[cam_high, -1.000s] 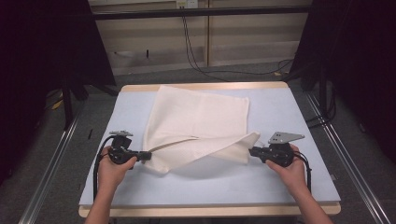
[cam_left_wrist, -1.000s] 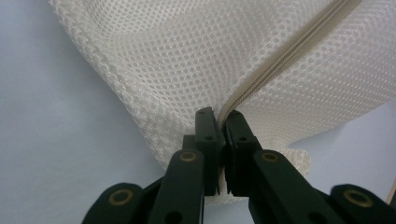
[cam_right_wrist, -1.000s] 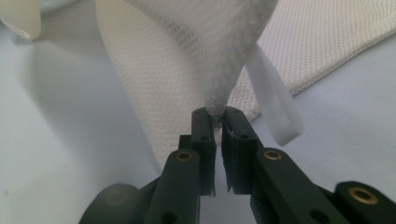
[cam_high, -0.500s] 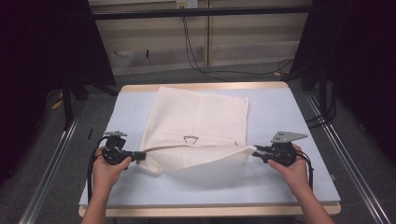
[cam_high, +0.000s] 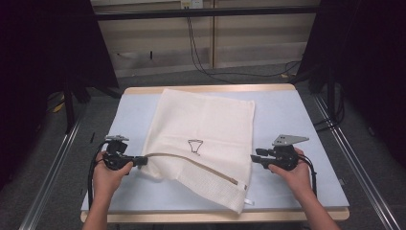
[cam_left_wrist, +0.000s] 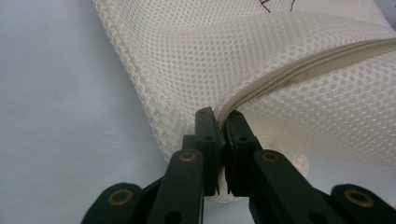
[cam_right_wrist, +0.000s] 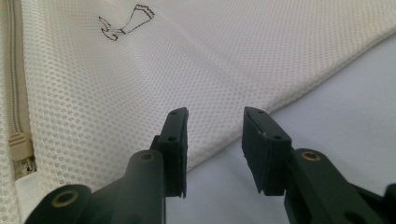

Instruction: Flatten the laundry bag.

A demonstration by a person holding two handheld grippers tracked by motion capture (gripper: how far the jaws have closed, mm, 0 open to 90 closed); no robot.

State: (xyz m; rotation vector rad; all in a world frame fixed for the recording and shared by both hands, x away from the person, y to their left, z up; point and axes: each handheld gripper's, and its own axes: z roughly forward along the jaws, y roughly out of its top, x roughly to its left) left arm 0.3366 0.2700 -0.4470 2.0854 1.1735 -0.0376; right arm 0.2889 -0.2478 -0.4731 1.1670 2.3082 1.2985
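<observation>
Blue table point(cam_high: 287, 120) bears mesh bag point(cam_high: 206, 124) with a small black logo point(cam_high: 194, 146), unreadable.

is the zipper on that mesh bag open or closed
Closed, as far as shown: on the mesh bag the zipper teeth meet in one line, and its pull sits at the far end. The left gripper pinches the other end.

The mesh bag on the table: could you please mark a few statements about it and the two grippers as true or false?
1. The left gripper is shut on the mesh bag at its zipper end. True.
2. The right gripper clamps the bag. False: its jaws have just been opening and nothing is between them.
3. The bag is black. False: it is cream-white.
4. A small dark drawing marks the bag. True.
5. The bag hangs in the air. False: it lies on the table.
</observation>
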